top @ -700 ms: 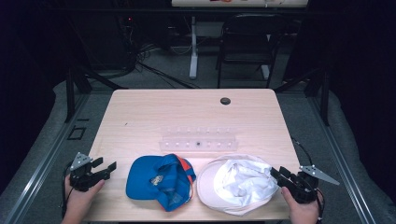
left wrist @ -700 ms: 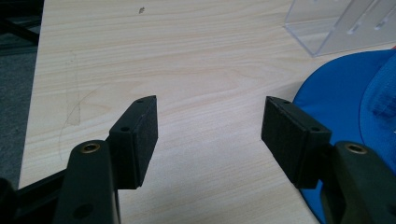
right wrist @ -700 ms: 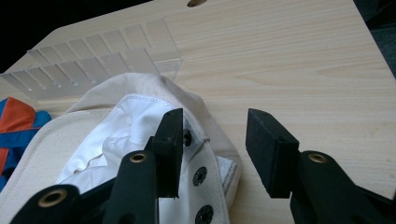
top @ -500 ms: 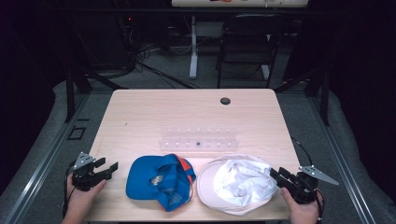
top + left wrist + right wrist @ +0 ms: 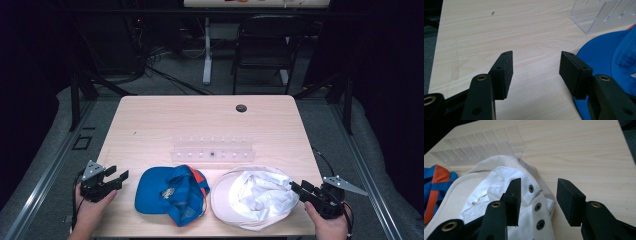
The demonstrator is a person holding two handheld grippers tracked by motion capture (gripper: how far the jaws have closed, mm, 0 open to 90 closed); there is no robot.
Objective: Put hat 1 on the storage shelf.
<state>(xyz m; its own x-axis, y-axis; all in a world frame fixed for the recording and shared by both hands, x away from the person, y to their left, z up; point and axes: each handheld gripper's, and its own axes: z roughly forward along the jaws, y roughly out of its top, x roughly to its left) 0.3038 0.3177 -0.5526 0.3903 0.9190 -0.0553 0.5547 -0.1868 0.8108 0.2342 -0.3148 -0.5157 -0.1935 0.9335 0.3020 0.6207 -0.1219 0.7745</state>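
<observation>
A blue cap (image 5: pixel 172 192) with orange trim lies upside down at the table's front, left of centre. Beside it on the right lies a white cap (image 5: pixel 255 195), also inside up. My left gripper (image 5: pixel 117 175) rests at the front left corner, open, its jaws pointing at the blue cap's brim (image 5: pixel 609 55) with bare table between the pads. My right gripper (image 5: pixel 295 187) is at the white cap's right edge, open. In the right gripper view (image 5: pixel 539 195) the cap's snap strap (image 5: pixel 537 207) lies under the gap between the jaws, and the pads are not pressing it.
A clear plastic rack (image 5: pixel 212 148) with several slots stands just behind the two caps at mid-table. A black grommet hole (image 5: pixel 241 108) marks the far side. The table's front edge is right under both hands. A folding chair (image 5: pixel 262 45) stands beyond the table.
</observation>
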